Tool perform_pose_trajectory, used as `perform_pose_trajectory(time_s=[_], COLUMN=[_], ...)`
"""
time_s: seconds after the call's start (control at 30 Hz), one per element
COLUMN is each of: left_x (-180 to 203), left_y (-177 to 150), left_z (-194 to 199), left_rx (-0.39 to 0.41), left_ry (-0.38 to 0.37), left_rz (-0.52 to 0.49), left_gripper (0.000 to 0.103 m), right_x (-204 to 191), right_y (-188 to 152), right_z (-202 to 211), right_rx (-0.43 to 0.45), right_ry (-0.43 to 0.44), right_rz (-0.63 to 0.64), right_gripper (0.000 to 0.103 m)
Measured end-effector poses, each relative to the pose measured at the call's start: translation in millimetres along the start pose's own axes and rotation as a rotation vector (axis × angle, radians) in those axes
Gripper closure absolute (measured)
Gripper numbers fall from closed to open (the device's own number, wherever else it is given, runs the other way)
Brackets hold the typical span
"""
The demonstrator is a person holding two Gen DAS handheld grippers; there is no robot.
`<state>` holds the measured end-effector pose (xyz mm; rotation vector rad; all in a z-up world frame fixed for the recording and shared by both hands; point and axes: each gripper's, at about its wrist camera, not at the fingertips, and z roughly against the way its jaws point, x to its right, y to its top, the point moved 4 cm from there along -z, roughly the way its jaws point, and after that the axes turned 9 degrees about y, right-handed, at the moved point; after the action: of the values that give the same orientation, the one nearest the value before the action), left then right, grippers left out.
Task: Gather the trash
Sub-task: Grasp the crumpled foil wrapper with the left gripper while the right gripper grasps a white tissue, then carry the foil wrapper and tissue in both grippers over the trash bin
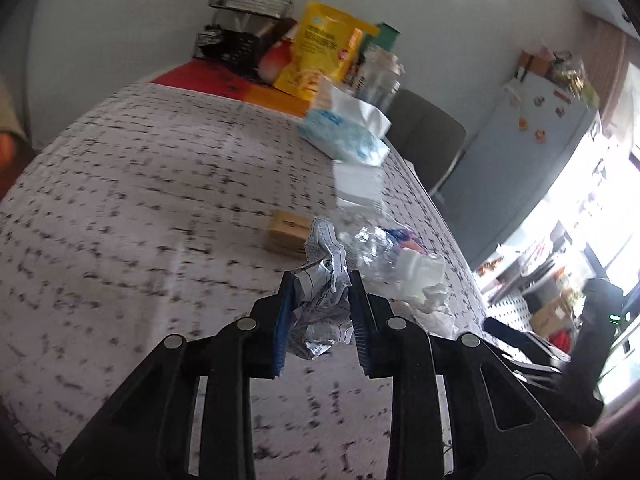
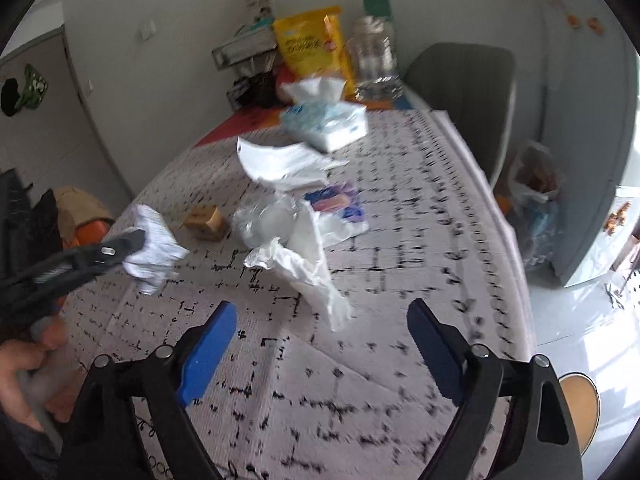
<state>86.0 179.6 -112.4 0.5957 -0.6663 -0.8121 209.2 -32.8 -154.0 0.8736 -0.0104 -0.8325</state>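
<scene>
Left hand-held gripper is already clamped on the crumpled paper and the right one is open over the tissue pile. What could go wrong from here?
1. The left hand-held gripper pinches the crumpled printed paper only at part of the wad; loose folds hang below and it might slip out.
2. The right hand-held gripper, open near the white tissue, may drag the thin sheet instead of grasping it.
3. The tissue overlaps the clear plastic wrapper, which could come along or get knocked.

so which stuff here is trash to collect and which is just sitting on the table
Trash to collect:
- crumpled paper, in left gripper
- white tissue
- crushed plastic bottle

Just lying about:
- tissue pack
- yellow snack bag
- glass jar
</scene>
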Motion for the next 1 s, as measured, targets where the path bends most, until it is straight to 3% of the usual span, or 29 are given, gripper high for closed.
perform_pose_trajectory(time_s=[0.13,0.2,0.23,0.27,0.33,0.67,1.0], left_x=[-15.7,-19.8,-20.0,-19.7,-18.1,17.3,85.7], left_y=[-0.6,-0.9,-0.6,-0.8,-0.7,-3.6,-13.7], left_z=[11.5,14.3,15.1,16.5,17.8,24.8,21.2], left_rx=[0.020,0.021,0.022,0.023,0.025,0.035,0.011], left_ry=[0.016,0.019,0.018,0.016,0.012,-0.046,-0.133], left_rz=[0.025,0.030,0.031,0.029,0.024,-0.012,-0.109], left_gripper=[0.076,0.076,0.076,0.076,0.076,0.076,0.076], right_x=[0.2,3.0,5.9,8.6,9.4,-2.8,18.7], right_y=[2.0,1.0,-1.3,-1.7,-1.7,-11.6,-26.7], right_z=[-26.1,-37.6,-44.2,-44.4,-38.6,20.8,75.3], right_rx=[-0.048,-0.091,-0.131,-0.138,-0.135,-0.053,0.035], right_ry=[-0.017,-0.025,-0.028,-0.043,-0.026,0.017,0.010], right_rz=[0.015,0.011,-0.001,-0.007,-0.024,0.010,-0.054], right_gripper=[0.030,0.050,0.074,0.087,0.099,0.101,0.101])
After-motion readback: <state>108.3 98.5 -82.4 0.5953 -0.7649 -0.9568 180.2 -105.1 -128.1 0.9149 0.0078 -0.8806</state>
